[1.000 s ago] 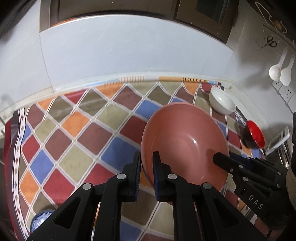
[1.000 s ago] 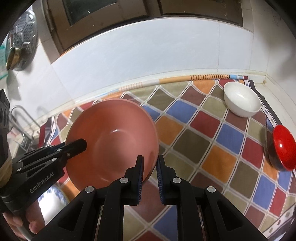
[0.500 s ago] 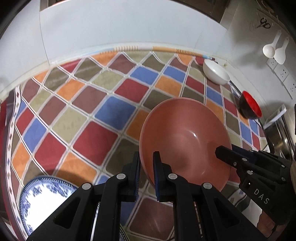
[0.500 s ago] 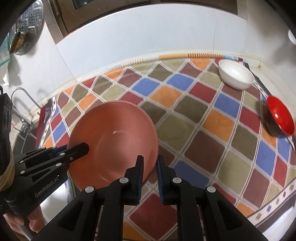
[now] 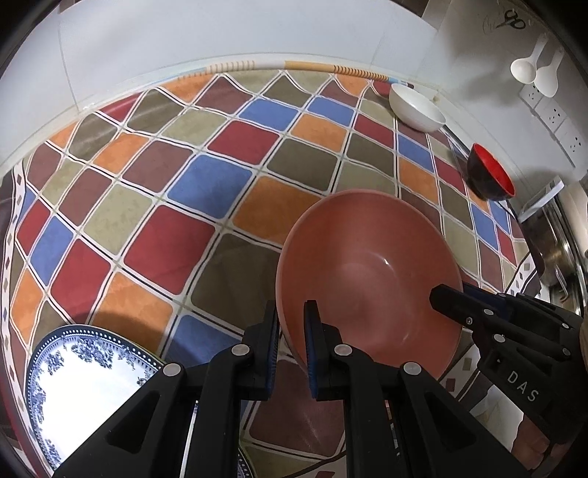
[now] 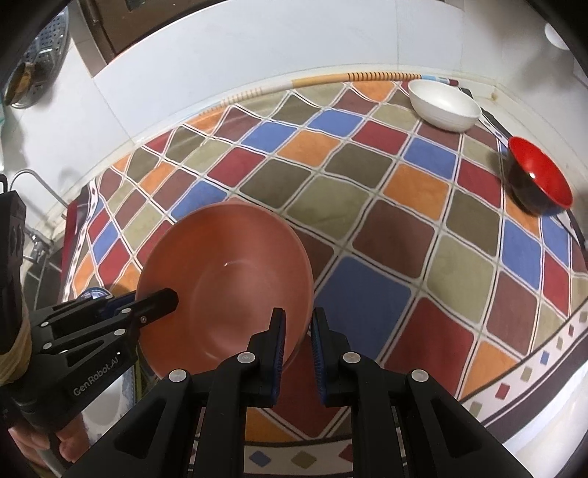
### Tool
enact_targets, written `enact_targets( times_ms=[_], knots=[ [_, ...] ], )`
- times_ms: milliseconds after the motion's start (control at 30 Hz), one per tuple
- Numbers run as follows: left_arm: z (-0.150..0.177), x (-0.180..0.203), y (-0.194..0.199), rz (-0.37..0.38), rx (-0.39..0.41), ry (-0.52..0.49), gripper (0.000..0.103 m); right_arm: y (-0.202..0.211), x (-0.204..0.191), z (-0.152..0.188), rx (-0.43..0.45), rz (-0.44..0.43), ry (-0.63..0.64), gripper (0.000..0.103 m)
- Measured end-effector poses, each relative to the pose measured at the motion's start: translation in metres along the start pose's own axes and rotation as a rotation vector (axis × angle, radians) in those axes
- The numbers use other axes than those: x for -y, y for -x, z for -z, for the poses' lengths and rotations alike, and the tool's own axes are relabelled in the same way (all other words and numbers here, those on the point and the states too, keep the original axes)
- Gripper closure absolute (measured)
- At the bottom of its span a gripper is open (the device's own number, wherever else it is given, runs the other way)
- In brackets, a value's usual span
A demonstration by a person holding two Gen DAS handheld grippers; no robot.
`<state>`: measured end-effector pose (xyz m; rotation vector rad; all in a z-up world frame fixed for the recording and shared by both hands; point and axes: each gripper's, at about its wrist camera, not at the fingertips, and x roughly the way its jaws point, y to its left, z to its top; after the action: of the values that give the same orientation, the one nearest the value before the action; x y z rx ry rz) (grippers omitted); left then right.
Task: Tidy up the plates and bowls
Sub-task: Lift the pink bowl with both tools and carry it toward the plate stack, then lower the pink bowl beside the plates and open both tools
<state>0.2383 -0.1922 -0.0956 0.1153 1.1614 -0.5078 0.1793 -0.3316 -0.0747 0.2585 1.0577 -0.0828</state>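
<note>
A large pink bowl hangs tilted over the checkered cloth, held by its rim from two sides. My left gripper is shut on the bowl's left rim, one pad inside and one outside. My right gripper is shut on the opposite rim of the same pink bowl. Each view also shows the other one: the right gripper and the left gripper. A blue-and-white plate lies at the lower left, below and beside the bowl. A white bowl and a red bowl stand at the far right.
The checkered cloth covers the counter up to a white tiled wall. White spoons hang near wall sockets on the right. A tap and sink edge lie at the left, and a metal pot at the right.
Both grippers have carried the pink bowl lower and toward the near left of the cloth. The blue-and-white plate has come into the left wrist view. Both grips are unchanged.
</note>
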Motion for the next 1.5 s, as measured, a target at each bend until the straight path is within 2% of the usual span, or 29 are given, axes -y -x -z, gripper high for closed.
enact_targets(
  times_ms=[833, 900, 1000, 1033, 1100, 1167, 1200, 1267, 1333, 1367, 1500],
  knots=[
    [-0.003, -0.004, -0.013, 0.018, -0.036, 0.014, 0.087, -0.012, 0.0, 0.007, -0.048, 0.014, -0.03, 0.087],
    [-0.003, -0.005, -0.013, 0.022, -0.039, 0.017, 0.084, -0.013, 0.0, 0.007, -0.049, 0.012, -0.028, 0.087],
    [-0.004, -0.004, -0.011, 0.01, -0.031, 0.011, 0.07, -0.013, -0.001, 0.007, -0.045, 0.017, -0.027, 0.087],
    [-0.005, -0.004, -0.008, 0.003, -0.021, 0.006, 0.069, -0.013, -0.001, 0.007, -0.045, 0.016, -0.026, 0.086],
    [-0.006, -0.004, -0.003, -0.01, -0.003, -0.002, 0.067, -0.013, -0.001, 0.007, -0.049, 0.01, -0.028, 0.083],
    [-0.008, -0.004, 0.003, -0.012, 0.012, -0.006, 0.061, -0.011, -0.001, 0.007, -0.043, 0.018, -0.024, 0.075],
    [-0.01, -0.004, 0.006, -0.015, 0.022, -0.011, 0.057, -0.009, -0.001, 0.006, -0.033, 0.028, -0.017, 0.075],
    [-0.015, -0.001, 0.013, -0.03, 0.052, -0.028, 0.055, -0.004, -0.001, 0.004, -0.016, 0.041, -0.009, 0.074],
    [-0.023, 0.003, 0.019, -0.052, 0.083, -0.05, 0.049, 0.0, 0.0, 0.0, 0.003, 0.046, -0.008, 0.071],
    [-0.027, 0.004, 0.021, -0.055, 0.092, -0.056, 0.047, 0.004, 0.002, -0.002, 0.018, 0.053, -0.008, 0.068],
    [-0.048, 0.012, 0.026, -0.069, 0.124, -0.095, 0.044, 0.01, 0.009, -0.014, 0.058, 0.081, -0.012, 0.067]
  ],
)
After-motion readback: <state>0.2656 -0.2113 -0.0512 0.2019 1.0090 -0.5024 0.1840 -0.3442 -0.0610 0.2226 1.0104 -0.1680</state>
